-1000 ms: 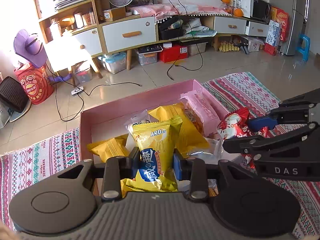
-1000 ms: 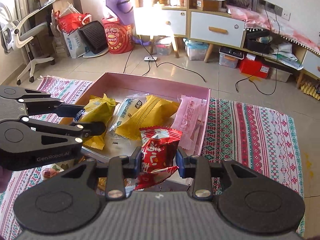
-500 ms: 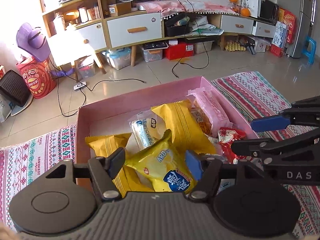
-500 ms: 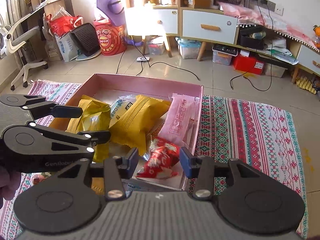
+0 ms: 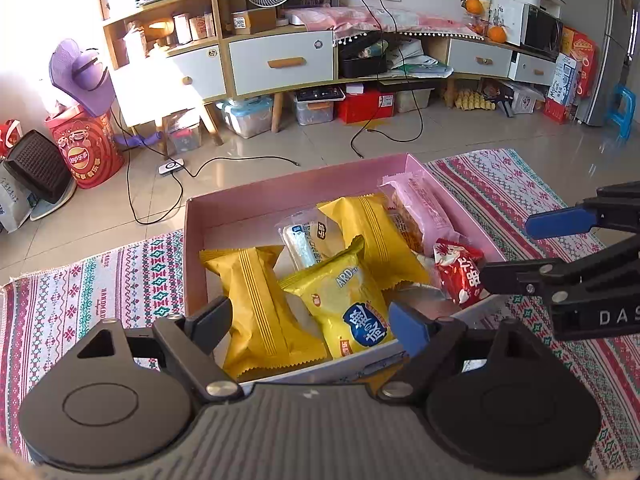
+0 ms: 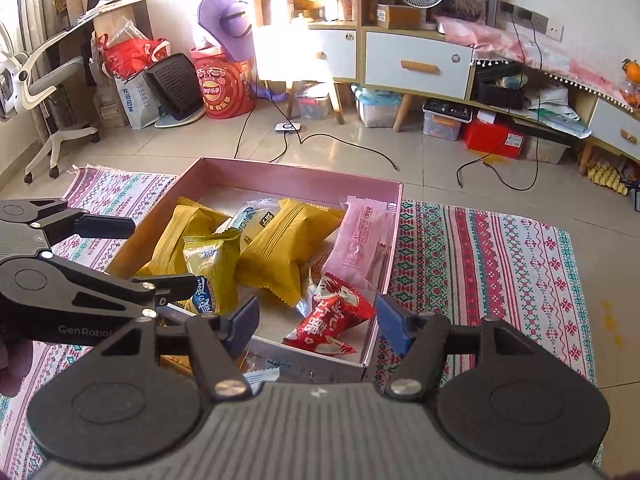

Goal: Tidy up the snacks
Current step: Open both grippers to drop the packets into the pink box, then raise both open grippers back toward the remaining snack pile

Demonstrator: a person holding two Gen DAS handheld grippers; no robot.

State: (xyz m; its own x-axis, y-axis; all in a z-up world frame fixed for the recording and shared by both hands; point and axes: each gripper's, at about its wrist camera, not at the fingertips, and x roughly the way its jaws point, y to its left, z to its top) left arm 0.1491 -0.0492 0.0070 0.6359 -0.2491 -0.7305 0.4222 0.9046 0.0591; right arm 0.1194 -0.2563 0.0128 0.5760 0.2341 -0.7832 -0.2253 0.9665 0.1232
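A pink box (image 5: 304, 184) (image 6: 296, 178) on a patterned rug holds several snack packs. A yellow chip bag (image 5: 344, 300) (image 6: 212, 268) lies at its near side beside a plain yellow pack (image 5: 260, 304). A red snack pack (image 5: 460, 276) (image 6: 332, 316) lies at the near right corner, next to a pink pack (image 5: 424, 212) (image 6: 360, 240). My left gripper (image 5: 310, 322) is open and empty above the box's near edge. My right gripper (image 6: 316, 320) is open and empty just over the red pack.
The patterned rug (image 6: 500, 264) lies on a tiled floor (image 5: 280, 144). Black cables (image 6: 340, 144) run across the floor behind the box. A low cabinet (image 5: 280, 60) with drawers and storage bins stands at the back. An office chair (image 6: 44, 92) stands at far left.
Both grippers have opened and let go: the yellow chip bag and the red pack dropped into the box. Both grippers have pulled back and up from the box.
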